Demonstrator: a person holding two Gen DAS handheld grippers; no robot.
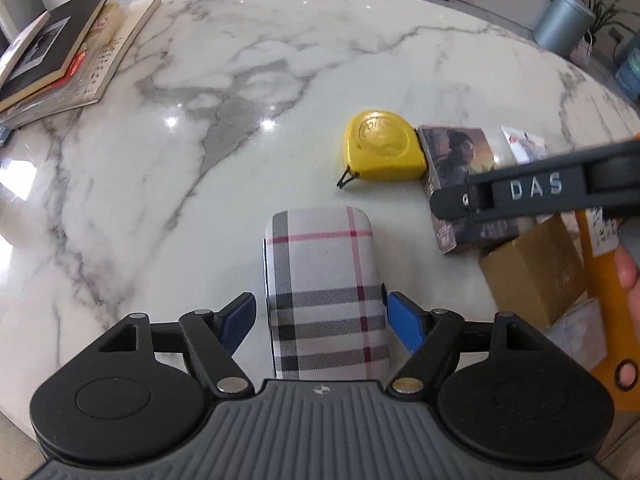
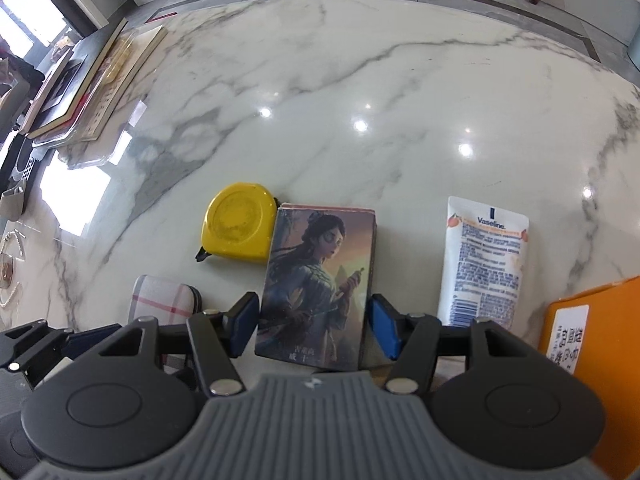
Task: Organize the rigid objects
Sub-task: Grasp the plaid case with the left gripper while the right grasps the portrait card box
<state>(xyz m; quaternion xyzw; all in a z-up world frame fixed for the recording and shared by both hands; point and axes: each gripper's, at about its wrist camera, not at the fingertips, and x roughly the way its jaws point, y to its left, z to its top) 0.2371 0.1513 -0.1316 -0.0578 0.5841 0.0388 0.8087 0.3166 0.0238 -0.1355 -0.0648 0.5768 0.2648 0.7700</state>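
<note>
A white marble table bears a stack of books, a yellow tape measure, a picture box, a plaid case, a Vaseline tube and, seemingly, a brown carton.

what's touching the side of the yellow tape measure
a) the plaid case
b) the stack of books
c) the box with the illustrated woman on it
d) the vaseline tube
c: in the right wrist view the yellow tape measure sits flush against the left edge of the illustrated box, while the plaid case and Vaseline tube lie apart from it.
</note>
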